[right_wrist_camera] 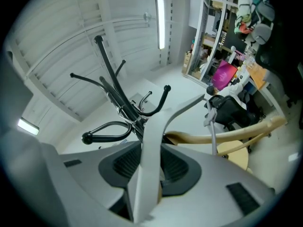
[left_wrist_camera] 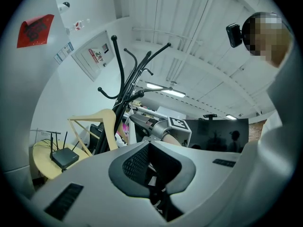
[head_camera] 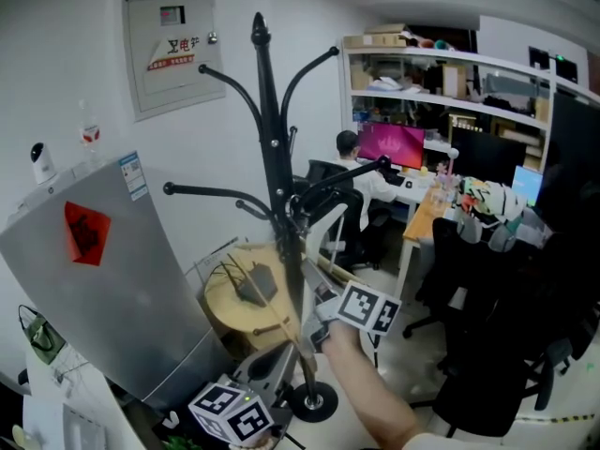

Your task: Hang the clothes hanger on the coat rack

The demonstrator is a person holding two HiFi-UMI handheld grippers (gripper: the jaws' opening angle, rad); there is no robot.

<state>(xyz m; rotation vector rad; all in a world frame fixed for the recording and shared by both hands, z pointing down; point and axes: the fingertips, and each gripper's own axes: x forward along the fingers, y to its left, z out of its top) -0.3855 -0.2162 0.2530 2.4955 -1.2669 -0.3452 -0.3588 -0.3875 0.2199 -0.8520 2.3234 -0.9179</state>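
R gripper point(right_wrist_camera: 150, 148) pinching pale band point(right_wrist_camera: 158, 117) off wooden hanger point(right_wrist_camera: 227, 136). Hanger beam runs crosswise, out to its right. Coat rack point(head_camera: 272, 157) arms just ahead & above R jaws, so R nearer. L gripper point(left_wrist_camera: 149, 148) pressed together, empty, hanging back.

The coat rack point(head_camera: 272, 157) stands mid-room. A round table point(head_camera: 225, 298) sits just behind its pole, with a router point(head_camera: 255, 284) on it, and a cabinet point(head_camera: 94, 279) stands left of the table. Farther back on the right is a desk point(head_camera: 422, 209) (a person point(head_camera: 361, 181) sits at it), with shelves point(head_camera: 441, 73) behind. The clothes hanger point(right_wrist_camera: 154, 126) lies between the right gripper's point(right_wrist_camera: 151, 167) jaws, beside the pole.
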